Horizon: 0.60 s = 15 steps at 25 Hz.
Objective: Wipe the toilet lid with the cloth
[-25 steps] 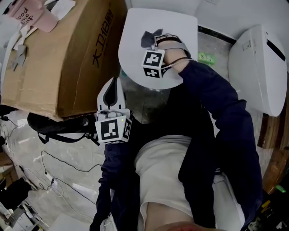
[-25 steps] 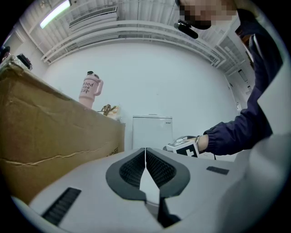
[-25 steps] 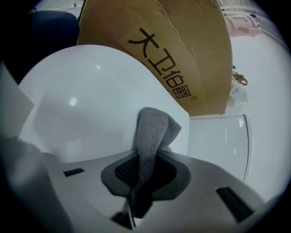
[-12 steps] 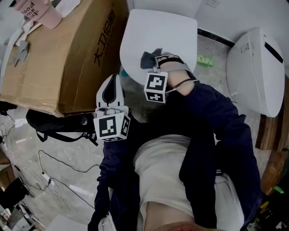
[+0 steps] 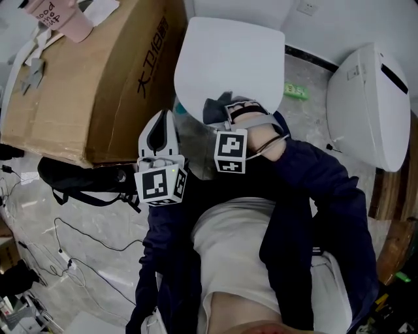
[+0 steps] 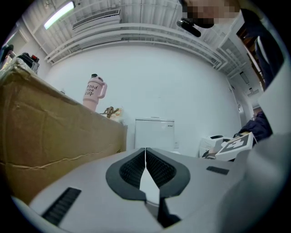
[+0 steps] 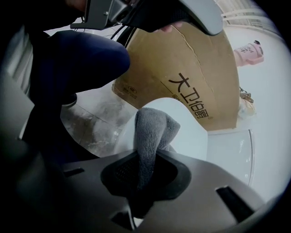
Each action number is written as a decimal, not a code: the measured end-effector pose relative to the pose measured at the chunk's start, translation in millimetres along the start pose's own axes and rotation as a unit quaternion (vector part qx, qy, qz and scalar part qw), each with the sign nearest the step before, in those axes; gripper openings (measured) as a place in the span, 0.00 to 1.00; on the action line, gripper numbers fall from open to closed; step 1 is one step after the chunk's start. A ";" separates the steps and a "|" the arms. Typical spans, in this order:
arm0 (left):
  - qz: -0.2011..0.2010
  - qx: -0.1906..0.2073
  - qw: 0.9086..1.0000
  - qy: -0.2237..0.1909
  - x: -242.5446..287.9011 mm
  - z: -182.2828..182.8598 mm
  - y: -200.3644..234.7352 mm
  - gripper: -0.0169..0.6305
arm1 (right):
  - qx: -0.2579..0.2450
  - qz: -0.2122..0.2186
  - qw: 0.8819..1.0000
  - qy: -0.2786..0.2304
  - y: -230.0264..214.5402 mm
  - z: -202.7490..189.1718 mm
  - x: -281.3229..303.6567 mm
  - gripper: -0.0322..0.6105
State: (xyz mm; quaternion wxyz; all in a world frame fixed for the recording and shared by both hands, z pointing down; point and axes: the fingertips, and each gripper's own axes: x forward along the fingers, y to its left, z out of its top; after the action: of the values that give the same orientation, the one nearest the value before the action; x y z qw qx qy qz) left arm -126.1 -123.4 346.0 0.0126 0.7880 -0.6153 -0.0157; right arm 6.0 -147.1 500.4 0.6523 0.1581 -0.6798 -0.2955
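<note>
The closed white toilet lid (image 5: 228, 62) lies ahead of me in the head view. A grey cloth (image 5: 212, 109) rests on the lid's near edge, and my right gripper (image 5: 225, 115) is shut on it. In the right gripper view the cloth (image 7: 152, 129) sticks up from between the jaws of that gripper (image 7: 144, 169), with the lid (image 7: 202, 141) just beyond. My left gripper (image 5: 167, 117) hangs to the left of the toilet, beside the box. It is shut with nothing in it, and its pads (image 6: 157, 167) meet along a thin line.
A big cardboard box (image 5: 91, 78) stands close against the toilet's left side, with a pink cup (image 5: 55, 18) on top. A second white toilet (image 5: 369, 104) lies at the right. On the floor are a green packet (image 5: 296, 90), a black bag (image 5: 78, 179) and cables (image 5: 72, 241).
My right gripper has drawn the cloth down the lid from its middle to its near edge. The left gripper has stayed where it was.
</note>
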 end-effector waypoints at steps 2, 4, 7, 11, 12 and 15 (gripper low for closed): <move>0.002 -0.002 1.000 -0.001 -1.3 -0.4 1.5 0.05 | -0.004 0.010 1.000 -0.002 4.2 1.3 -2.3 0.15; 0.002 -0.002 1.000 -0.002 -2.8 -0.7 2.3 0.05 | -0.002 0.026 1.000 -0.007 6.7 2.0 -2.9 0.15; 0.001 -0.002 1.000 -0.004 -5.6 0.5 3.6 0.05 | 0.020 0.085 0.996 -0.023 7.4 2.0 -2.3 0.15; 0.003 -0.002 1.000 -0.003 -11.6 0.6 4.7 0.05 | 0.080 0.155 0.983 -0.051 -21.7 -3.4 0.8 0.15; 0.005 -0.004 1.000 -0.003 -13.3 0.2 6.1 0.05 | 0.090 0.143 0.984 -0.051 -38.9 -6.8 4.7 0.15; 0.014 -0.008 1.000 0.000 -19.3 -1.6 13.5 0.05 | 0.105 0.083 0.990 -0.051 -98.3 -15.4 23.8 0.15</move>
State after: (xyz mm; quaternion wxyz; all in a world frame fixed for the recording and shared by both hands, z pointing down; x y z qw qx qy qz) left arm -143.9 -107.9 348.3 0.0189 0.7792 -0.6262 -0.0207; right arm 1.9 -240.6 459.1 0.6188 0.1539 -0.7502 -0.1751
